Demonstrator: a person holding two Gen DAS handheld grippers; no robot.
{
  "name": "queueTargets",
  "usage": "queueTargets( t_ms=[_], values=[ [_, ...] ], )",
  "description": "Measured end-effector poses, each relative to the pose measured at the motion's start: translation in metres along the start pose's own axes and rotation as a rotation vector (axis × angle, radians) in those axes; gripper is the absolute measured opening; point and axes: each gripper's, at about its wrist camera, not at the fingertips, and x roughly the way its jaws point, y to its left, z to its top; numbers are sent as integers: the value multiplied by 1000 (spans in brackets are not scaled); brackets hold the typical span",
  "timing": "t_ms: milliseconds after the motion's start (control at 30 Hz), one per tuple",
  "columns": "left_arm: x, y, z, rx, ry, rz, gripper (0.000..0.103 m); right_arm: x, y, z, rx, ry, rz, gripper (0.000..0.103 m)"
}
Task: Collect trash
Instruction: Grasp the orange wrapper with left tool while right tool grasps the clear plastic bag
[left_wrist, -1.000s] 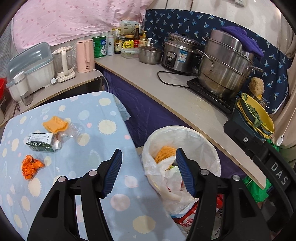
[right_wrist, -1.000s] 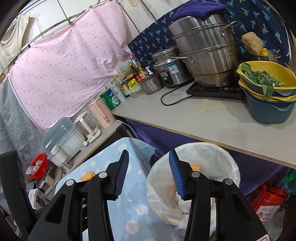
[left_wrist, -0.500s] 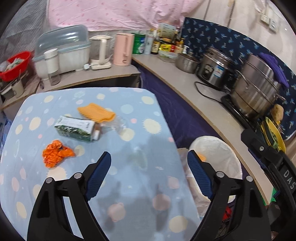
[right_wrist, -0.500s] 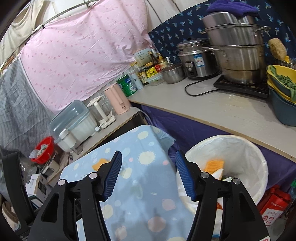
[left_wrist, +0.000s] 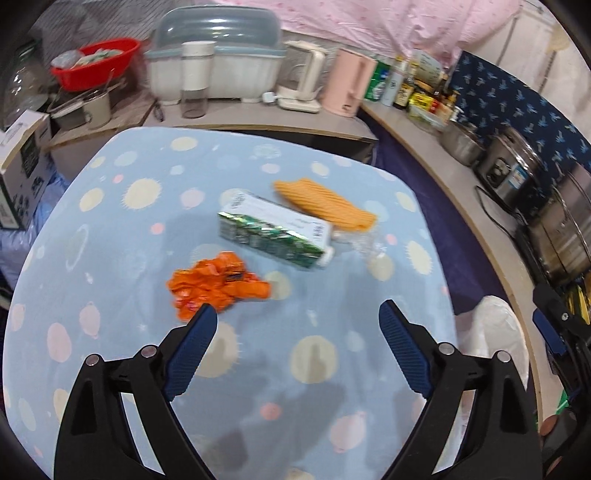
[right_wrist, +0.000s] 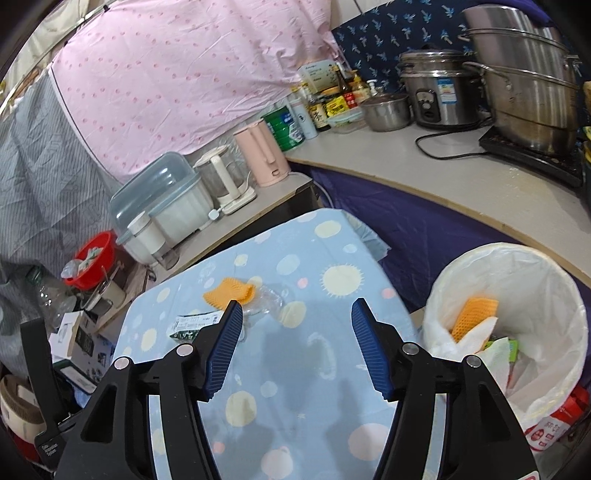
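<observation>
On the blue spotted tablecloth (left_wrist: 110, 258) lie a crumpled orange wrapper (left_wrist: 216, 284), a green and white carton (left_wrist: 273, 230), an orange foam net (left_wrist: 325, 203) and a clear plastic wrap (left_wrist: 360, 243). My left gripper (left_wrist: 297, 317) is open and empty, just short of the orange wrapper. My right gripper (right_wrist: 297, 314) is open and empty above the table; the foam net (right_wrist: 229, 291), the clear wrap (right_wrist: 267, 301) and the carton (right_wrist: 194, 325) lie beyond it. The white-lined trash bin (right_wrist: 546, 280) stands at the table's right and holds paper and an orange net.
A curved counter (right_wrist: 424, 166) runs behind and right with a pink kettle (right_wrist: 264, 153), rice cooker (right_wrist: 439, 92), steel steamer pots (right_wrist: 524, 77) and bottles. A covered dish rack (left_wrist: 218, 55) and red basin (left_wrist: 96, 62) sit at the back left. A cardboard box (left_wrist: 22, 166) stands left.
Both grippers swung left from over the bin to over the table and opened wider. The left one now faces the trash items closely.
</observation>
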Motion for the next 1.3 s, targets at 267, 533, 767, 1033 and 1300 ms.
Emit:
queueTargets(
  t_ms=[267, 533, 767, 1033, 1300],
  values=[
    [26, 57, 3, -46, 30, 65, 85, 50, 25, -11, -28, 73, 13, 60],
    [54, 84, 7, -42, 66, 70, 85, 99, 39, -17, -48, 127, 12, 64],
    [78, 87, 6, -21, 103, 61, 85, 140, 32, -19, -64, 167, -3, 64],
    [97, 85, 10, -11, 128, 44, 66, 189, 25, -17, -95, 218, -11, 64],
    [97, 76, 10, 13, 125, 24, 58, 227, 32, -13, -148, 251, 37, 64]
  ],
)
